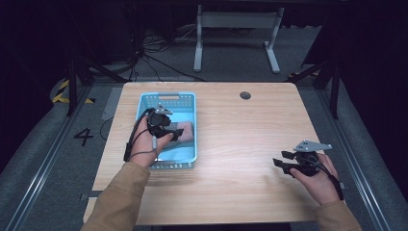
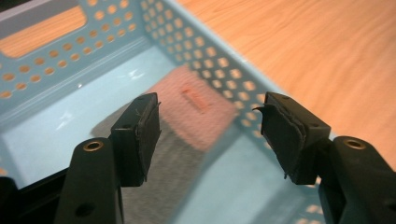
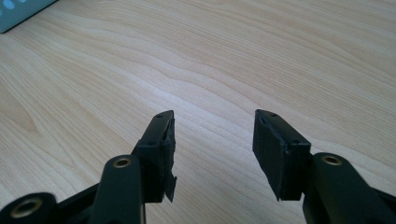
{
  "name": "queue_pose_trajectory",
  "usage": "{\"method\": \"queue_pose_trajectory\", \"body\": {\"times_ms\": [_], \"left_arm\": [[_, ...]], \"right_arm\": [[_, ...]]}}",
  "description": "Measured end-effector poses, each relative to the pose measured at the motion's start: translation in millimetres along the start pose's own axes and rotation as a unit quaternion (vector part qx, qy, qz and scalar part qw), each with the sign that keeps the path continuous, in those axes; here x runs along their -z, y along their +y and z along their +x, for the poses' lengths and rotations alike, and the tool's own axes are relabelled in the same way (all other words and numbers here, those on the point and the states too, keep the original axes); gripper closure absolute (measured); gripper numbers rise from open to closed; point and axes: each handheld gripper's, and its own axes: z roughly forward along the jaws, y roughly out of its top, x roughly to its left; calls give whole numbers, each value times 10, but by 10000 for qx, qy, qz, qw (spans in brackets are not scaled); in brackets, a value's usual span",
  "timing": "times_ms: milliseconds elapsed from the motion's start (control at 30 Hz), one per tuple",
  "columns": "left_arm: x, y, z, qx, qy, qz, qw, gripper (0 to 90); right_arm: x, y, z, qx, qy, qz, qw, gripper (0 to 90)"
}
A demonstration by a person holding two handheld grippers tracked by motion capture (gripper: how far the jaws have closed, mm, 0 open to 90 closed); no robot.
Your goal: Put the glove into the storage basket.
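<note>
We hold a gripper in each hand, and the blue basket (image 1: 168, 98) on the table (image 1: 240, 144) is our landmark.

Nearest to us, well to the right of the basket, the right gripper (image 1: 284, 161) hangs just over the bare wood. Its fingers (image 3: 161, 154) are spread, with nothing between them.

Farther off, the left gripper (image 1: 177, 134) hangs over the basket. Its fingers (image 2: 140, 137) are spread too, and they pinch nothing. Under them, inside the basket, lies a folded cloth (image 2: 196, 112) that is pink and grey. It rests on the basket floor, near the right wall.

We think we are at the putting-in step: the cloth is in the basket and the fingers are off it. The next move, we think, is to lift the left gripper straight up past the wall without bumping it.

The cloth has a small red tag (image 2: 194, 99), but it is too blurry to read. On the floor left of the table we can read a big "4" (image 1: 83, 136).
</note>
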Motion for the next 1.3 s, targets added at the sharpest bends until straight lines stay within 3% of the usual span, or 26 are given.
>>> {"method": "queue_pose_trajectory", "body": {"times_ms": [100,133,167,333,433,600,733,833,1100,1300], "left_arm": [[117,2,-186,-219,-79,-10,9997,376],[117,2,-186,-219,-79,-10,9997,375],[185,-5,-274,-298,-180,-47,9994,374],[288,-35,-438,-408,-366,-98,9984,372],[333,-103,-581,-483,-604,-153,9969,360],[328,-190,-717,-642,-797,-106,9947,354],[326,-288,-859,-941,-1024,-106,9902,361],[323,-342,-940,-1042,-1133,-105,9880,359],[222,-521,-1061,-1183,-1364,-63,9835,341],[97,-638,-1101,-1102,-1442,115,9833,333]], "right_arm": [[-2,22,-14,-3,5,-33,10000,498],[-2,22,-14,-3,5,-33,10000,498],[-13,36,-17,7,16,-52,10000,498],[-44,40,-16,17,52,-13,10000,497],[-57,50,-11,14,98,-12,10000,493],[-64,43,-14,30,118,13,9999,484],[-62,36,-19,-5,120,14,9999,480],[-62,21,-21,0,139,15,9999,479],[-50,-17,-39,-35,146,50,9999,473],[-63,-23,-38,-24,168,59,9998,470]]}}
